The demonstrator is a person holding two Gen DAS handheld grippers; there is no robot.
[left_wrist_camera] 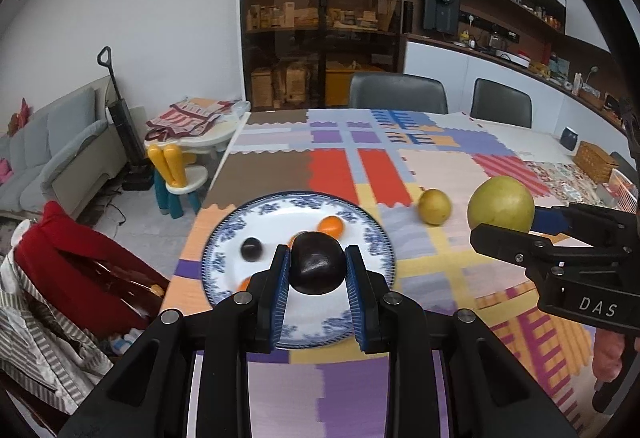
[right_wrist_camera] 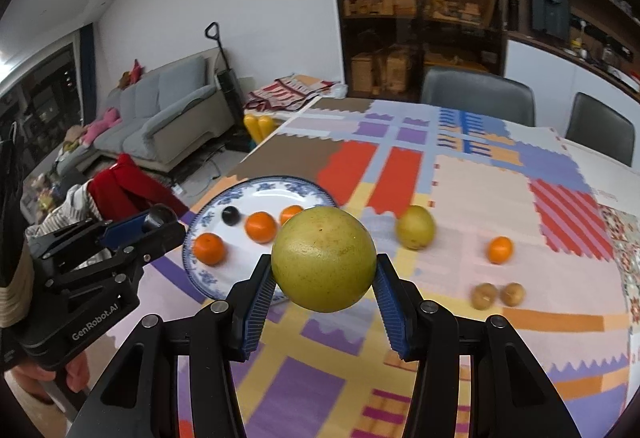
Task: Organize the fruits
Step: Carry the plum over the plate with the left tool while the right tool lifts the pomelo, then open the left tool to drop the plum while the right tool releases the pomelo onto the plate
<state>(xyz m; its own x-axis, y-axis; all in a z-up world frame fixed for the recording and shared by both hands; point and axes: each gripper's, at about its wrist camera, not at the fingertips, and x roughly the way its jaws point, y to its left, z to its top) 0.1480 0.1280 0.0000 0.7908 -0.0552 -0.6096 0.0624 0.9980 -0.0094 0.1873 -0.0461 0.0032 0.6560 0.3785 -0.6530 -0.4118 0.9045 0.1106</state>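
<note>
My left gripper (left_wrist_camera: 317, 253) is shut on a dark, glossy round fruit (left_wrist_camera: 318, 266), held just above the near part of a blue-and-white plate (left_wrist_camera: 280, 216). On the plate lie a small dark fruit (right_wrist_camera: 231, 215) and three oranges (right_wrist_camera: 261, 227). My right gripper (right_wrist_camera: 323, 260) is shut on a large yellow-green round fruit (right_wrist_camera: 324, 258), lifted off the table to the right of the plate. A smaller yellow-green fruit (right_wrist_camera: 416, 227), one orange (right_wrist_camera: 500, 249) and two small brown fruits (right_wrist_camera: 484, 295) rest on the patchwork tablecloth further right.
The table's left edge runs just beyond the plate; a chair draped with red cloth (left_wrist_camera: 76, 258) stands below it. Two grey chairs (left_wrist_camera: 398, 90) stand at the far side. A wicker basket (left_wrist_camera: 596, 160) sits at the far right of the table.
</note>
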